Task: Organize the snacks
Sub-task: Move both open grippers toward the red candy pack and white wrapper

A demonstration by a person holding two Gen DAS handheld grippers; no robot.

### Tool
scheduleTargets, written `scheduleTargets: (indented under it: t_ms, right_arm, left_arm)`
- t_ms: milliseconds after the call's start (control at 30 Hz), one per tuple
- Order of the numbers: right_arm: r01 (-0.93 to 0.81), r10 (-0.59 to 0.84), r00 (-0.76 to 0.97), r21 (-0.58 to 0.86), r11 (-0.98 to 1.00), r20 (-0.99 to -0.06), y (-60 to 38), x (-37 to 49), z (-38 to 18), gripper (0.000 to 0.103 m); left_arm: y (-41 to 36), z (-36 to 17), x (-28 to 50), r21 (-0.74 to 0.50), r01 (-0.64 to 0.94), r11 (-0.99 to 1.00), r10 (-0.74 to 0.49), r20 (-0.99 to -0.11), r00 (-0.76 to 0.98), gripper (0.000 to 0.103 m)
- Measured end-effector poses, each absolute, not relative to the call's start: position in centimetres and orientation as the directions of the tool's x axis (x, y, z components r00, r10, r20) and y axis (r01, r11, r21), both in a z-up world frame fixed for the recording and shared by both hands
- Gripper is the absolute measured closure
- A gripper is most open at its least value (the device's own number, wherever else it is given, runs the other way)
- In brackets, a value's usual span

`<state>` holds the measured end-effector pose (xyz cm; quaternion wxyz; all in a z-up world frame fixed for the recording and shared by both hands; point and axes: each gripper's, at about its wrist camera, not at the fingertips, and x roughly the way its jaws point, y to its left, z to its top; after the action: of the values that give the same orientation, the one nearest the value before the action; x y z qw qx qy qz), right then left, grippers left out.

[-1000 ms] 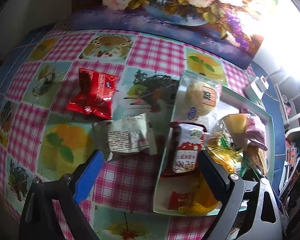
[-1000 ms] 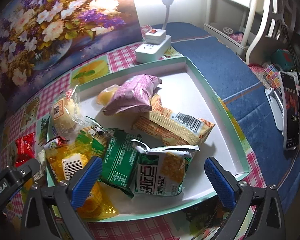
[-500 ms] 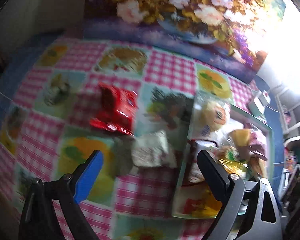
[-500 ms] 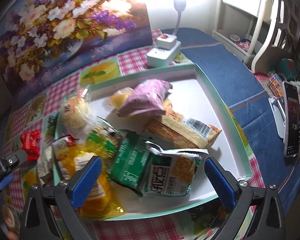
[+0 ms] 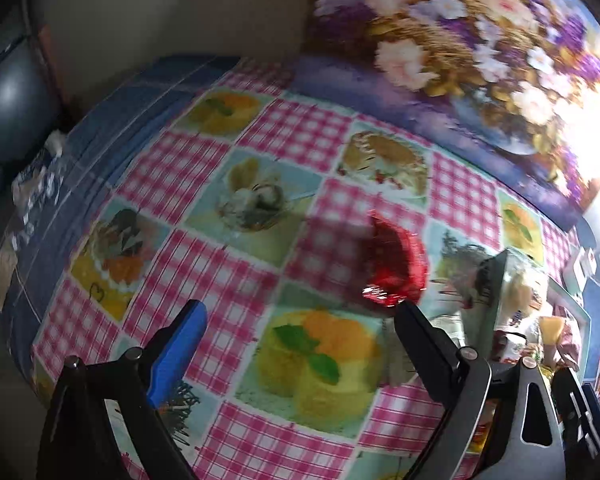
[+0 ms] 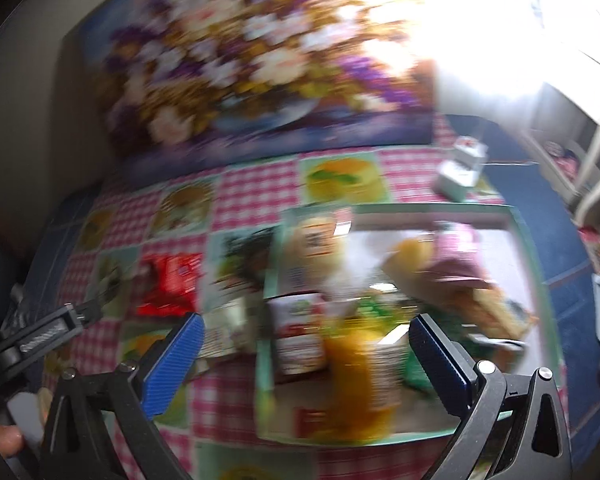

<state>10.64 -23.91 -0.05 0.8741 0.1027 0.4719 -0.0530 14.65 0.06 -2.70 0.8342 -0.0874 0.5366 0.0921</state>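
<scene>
A pale green tray [image 6: 520, 220] on the checked tablecloth holds several snack packets, blurred by motion. A red snack packet [image 6: 168, 286] lies on the cloth left of the tray, with a white packet [image 6: 230, 326] below it beside the tray's left rim. My right gripper [image 6: 304, 344] is open and empty above the tray's near left corner. In the left wrist view the red packet [image 5: 400, 264] sits beyond the right finger of my left gripper [image 5: 296, 332], which is open and empty over the cloth. The tray [image 5: 572, 308] shows at the far right.
A flower painting [image 6: 260, 60] leans against the wall behind the table. A white power strip [image 6: 462, 170] sits behind the tray. The table's left edge [image 5: 40, 248] drops off past the blue cloth border. My left gripper [image 6: 40, 332] shows at the left of the right wrist view.
Both grippers have swung left and pulled back. The left wrist view now faces the bare cloth left of the tray. The right gripper now sits over the tray's left end.
</scene>
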Motion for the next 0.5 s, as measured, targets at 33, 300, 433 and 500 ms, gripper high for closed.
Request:
scheduleTargets:
  t_ms: [33, 300, 433, 500]
  right_arm:
    - [0.168, 0.018, 0.537, 0.128, 0.977, -0.843, -23.0, 11.2, -0.3, 0.000]
    - [0.061, 0.036, 0.429, 0.069, 0.996, -0.902, -17.5, 14.5, -4.1, 0.002]
    - [0.050, 0.031, 0.393, 0.055, 0.997, -0.919, -16.8, 15.4, -5.7, 0.002]
    - [0.034, 0.024, 0.389, 0.041, 0.999, -0.921, -16.2, 15.8, -6.2, 0.004]
  left_arm:
    - [0.5, -3.2, 14.7, -0.047, -0.265, 0.963, 0.063, -0.918, 0.391, 0.008]
    - [2.1, -7.6, 15.8, -0.067, -0.322, 0.944, 0.028, -0.959, 0.281, 0.008]
    - [3.2, -8.9, 16.1, -0.051, -0.375, 0.926, 0.048, -0.967, 0.251, 0.008]
    - [3.5, -9.0, 16.2, -0.043, -0.389, 0.920, 0.062, -0.965, 0.254, 0.008]
